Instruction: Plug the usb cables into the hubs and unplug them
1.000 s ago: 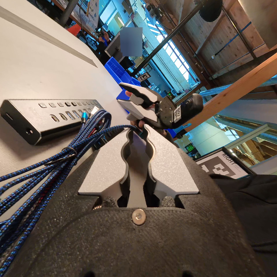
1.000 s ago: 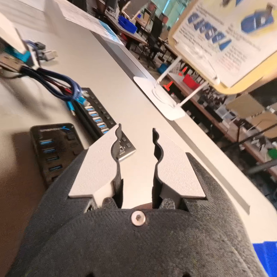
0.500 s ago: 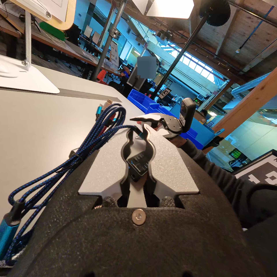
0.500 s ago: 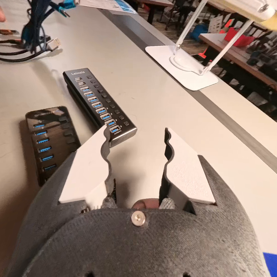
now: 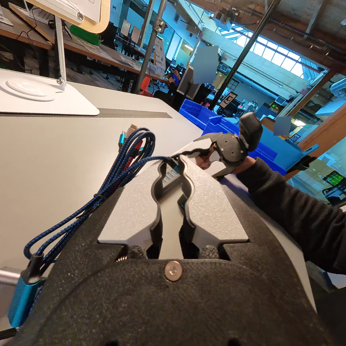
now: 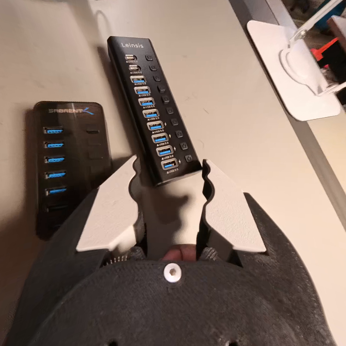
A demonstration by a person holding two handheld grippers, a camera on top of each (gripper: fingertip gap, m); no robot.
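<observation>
My left gripper [image 5: 174,164] is shut on the teal plug of a blue braided USB cable [image 5: 119,179]. The rest of the cable bundle hangs off to its left, with loose plugs [image 5: 127,133] sticking up. A black hub with blue ports [image 5: 169,177] shows between the fingers below the plug. My right gripper [image 6: 169,162] is open, and its fingertips straddle the near end of the long black hub [image 6: 149,104] without touching it. A shorter glossy black hub [image 6: 71,159] lies to the left of the long one. The right gripper [image 5: 204,153] also shows in the left wrist view, just beyond my left fingertips.
A white stand base [image 6: 292,74] sits on the grey table at the right, also visible in the left wrist view [image 5: 37,97]. Blue bins [image 5: 206,116] stand past the table's far edge. A dark sleeve [image 5: 290,215] reaches in from the right. There is about 20 centimeters between the tips of the two grippers.
My right gripper tilted down, opened wider and moved up to the long hub's near end. My left gripper, still holding the cable plug, swung round towards the hubs and the right gripper.
</observation>
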